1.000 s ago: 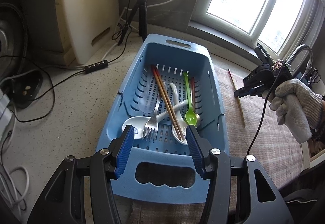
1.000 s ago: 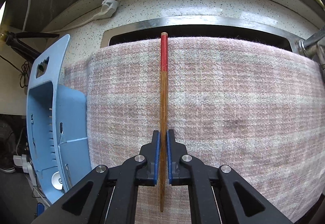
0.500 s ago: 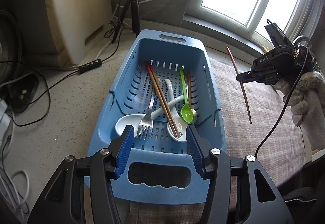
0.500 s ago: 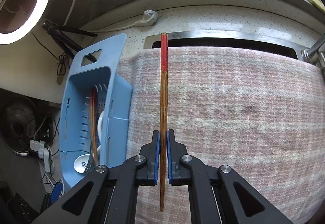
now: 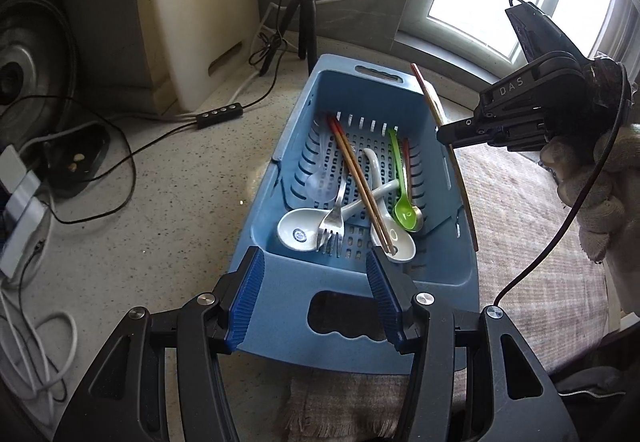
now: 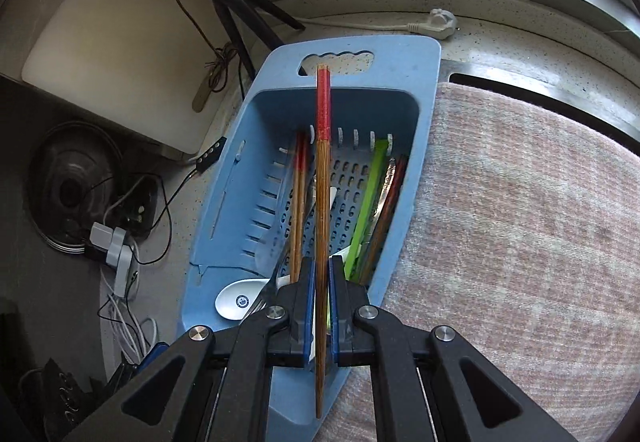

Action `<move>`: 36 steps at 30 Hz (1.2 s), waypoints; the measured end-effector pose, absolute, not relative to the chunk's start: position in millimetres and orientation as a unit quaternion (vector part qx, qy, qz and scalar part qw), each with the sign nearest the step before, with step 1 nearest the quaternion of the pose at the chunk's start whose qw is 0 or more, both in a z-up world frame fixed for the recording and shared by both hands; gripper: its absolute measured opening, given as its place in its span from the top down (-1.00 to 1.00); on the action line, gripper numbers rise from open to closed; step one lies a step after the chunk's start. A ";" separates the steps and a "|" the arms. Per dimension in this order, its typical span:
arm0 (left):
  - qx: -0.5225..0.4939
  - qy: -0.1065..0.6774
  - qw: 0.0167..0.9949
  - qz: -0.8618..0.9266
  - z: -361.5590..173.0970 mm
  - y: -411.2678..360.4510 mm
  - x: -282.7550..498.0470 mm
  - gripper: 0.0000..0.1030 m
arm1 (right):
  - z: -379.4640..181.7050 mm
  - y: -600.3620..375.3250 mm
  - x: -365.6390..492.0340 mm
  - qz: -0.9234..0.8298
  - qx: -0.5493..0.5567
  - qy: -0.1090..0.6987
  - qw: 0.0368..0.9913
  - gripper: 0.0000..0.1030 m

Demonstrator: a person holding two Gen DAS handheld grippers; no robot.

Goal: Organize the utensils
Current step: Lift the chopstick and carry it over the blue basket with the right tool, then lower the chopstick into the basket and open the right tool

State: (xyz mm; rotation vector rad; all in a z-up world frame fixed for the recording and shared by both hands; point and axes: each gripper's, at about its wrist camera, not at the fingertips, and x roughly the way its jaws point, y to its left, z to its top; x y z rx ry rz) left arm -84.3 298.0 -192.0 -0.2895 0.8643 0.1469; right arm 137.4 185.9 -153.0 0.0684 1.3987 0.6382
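Observation:
A blue slotted basket [image 5: 296, 165] [image 6: 224, 209] holds a pair of red-tipped chopsticks [image 5: 358, 181], a fork [image 5: 334, 217], white spoons [image 5: 296, 232], a green spoon [image 5: 404, 197] and a metal spoon. My right gripper [image 6: 319, 294] [image 5: 440, 131] is shut on a single red-tipped wooden chopstick [image 6: 322, 201] [image 5: 444, 129] and holds it in the air over the basket's right side. My left gripper [image 5: 314, 298] is open and empty, its fingers over the basket's near handle end.
A pink checked cloth [image 6: 520, 222] [image 5: 532, 222] lies right of the basket. A ring light on a tripod [image 5: 304, 13], a white board [image 5: 192, 1], cables and a power strip [image 5: 24, 201] are on the speckled counter at left. A window is behind.
My right gripper has lifted the chopstick off the cloth and carried it left, from over the cloth to over the basket. My left gripper has stayed open near the basket's handle.

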 end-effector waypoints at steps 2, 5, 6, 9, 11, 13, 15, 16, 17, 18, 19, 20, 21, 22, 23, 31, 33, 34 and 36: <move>-0.141 0.417 0.895 0.077 -192.5 300.4 -88.4 -0.01 | -156.3 191.9 135.8 0.291 0.028 0.633 0.717 0.89; -0.143 0.417 0.894 0.083 -193.3 303.6 -93.1 -0.01 | -158.2 198.3 133.2 0.295 0.026 0.636 0.713 0.89; -0.143 0.418 0.893 0.084 -193.7 304.9 -93.8 -0.01 | -158.6 200.5 132.2 0.297 0.024 0.636 0.712 0.89; -0.145 0.419 0.892 0.087 -194.7 307.3 -95.4 -0.01 | -158.0 204.8 128.5 0.304 0.014 0.633 0.712 0.88; -0.145 0.419 0.892 0.088 -195.2 308.3 -95.2 -0.01 | -156.0 208.2 125.6 0.308 0.003 0.628 0.714 0.87; -0.144 0.420 0.892 0.087 -195.1 308.7 -94.4 -0.01 | -153.4 209.4 124.0 0.310 0.000 0.625 0.717 0.87; -0.142 0.420 0.892 0.085 -194.7 308.5 -93.4 -0.01 | -150.8 209.9 123.5 0.311 -0.003 0.620 0.720 0.87; -0.142 0.420 0.892 0.085 -194.6 308.3 -92.5 -0.01 | -149.6 210.1 123.2 0.311 -0.004 0.617 0.723 0.87; -0.142 0.419 0.893 0.085 -194.4 308.0 -92.0 -0.01 | -148.6 210.1 122.7 0.312 -0.006 0.615 0.724 0.86; -0.142 0.419 0.893 0.084 -194.3 307.5 -91.6 -0.01 | -147.4 210.0 122.1 0.313 -0.007 0.612 0.726 0.87; -0.141 0.419 0.893 0.083 -194.3 307.1 -90.9 -0.01 | -146.6 209.6 121.5 0.313 -0.008 0.611 0.727 0.87; -0.141 0.420 0.893 0.082 -194.3 306.8 -90.6 -0.01 | -145.9 209.1 121.1 0.315 -0.008 0.610 0.727 0.87; -0.140 0.420 0.893 0.081 -194.3 306.3 -90.2 -0.01 | -145.3 208.5 120.6 0.316 -0.009 0.609 0.728 0.87; -0.140 0.420 0.893 0.081 -194.4 305.8 -89.4 -0.01 | -144.7 208.4 120.3 0.316 -0.010 0.607 0.728 0.87; -0.140 0.421 0.893 0.080 -194.3 305.0 -88.9 -0.01 | -144.3 208.0 120.1 0.317 -0.013 0.606 0.729 0.86; -0.133 0.420 0.894 0.080 -190.5 297.5 -87.3 -0.01 | -140.1 198.9 117.4 0.319 -0.020 0.597 0.736 0.77; -0.134 0.418 0.894 0.085 -188.0 295.4 -88.6 -0.01 | -138.0 195.1 116.2 0.324 -0.023 0.594 0.736 0.72; -0.134 0.417 0.895 0.087 -186.6 293.9 -89.3 -0.01 | -137.0 192.8 115.7 0.327 -0.025 0.592 0.736 0.69; -0.134 0.415 0.895 0.096 -183.3 290.0 -91.2 -0.10 | -133.9 187.0 113.8 0.331 -0.030 0.586 0.739 0.62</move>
